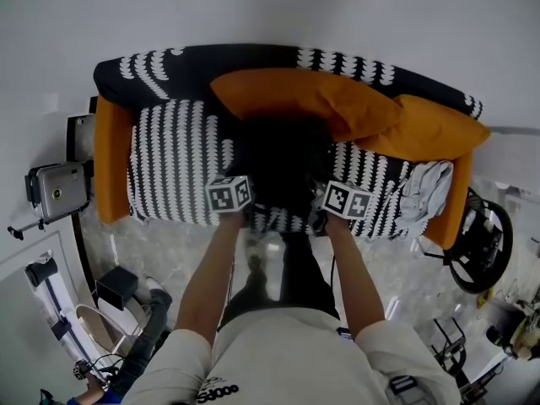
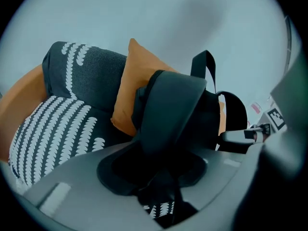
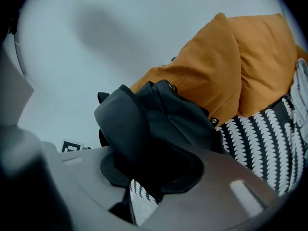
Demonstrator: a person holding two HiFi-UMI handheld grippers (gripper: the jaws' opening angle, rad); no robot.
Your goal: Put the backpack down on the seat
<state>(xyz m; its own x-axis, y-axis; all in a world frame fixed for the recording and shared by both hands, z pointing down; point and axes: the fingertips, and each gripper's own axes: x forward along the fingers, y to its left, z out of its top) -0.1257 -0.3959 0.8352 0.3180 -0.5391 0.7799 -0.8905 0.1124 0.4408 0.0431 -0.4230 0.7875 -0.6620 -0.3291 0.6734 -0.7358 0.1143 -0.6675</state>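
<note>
Head view looks down on sofa (image 1: 173, 171); both gripper views close on, prob., backpack (image 2: 178, 109).

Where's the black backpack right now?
In the head view, the backpack sits mid-sofa on the patterned seat, just in front of the orange cushion.

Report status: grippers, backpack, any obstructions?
Left gripper and right gripper open, a strap between each one's jaws. Backpack down on sofa seat, against orange cushion. Grey garment at seat's far right, clear of it.
</note>
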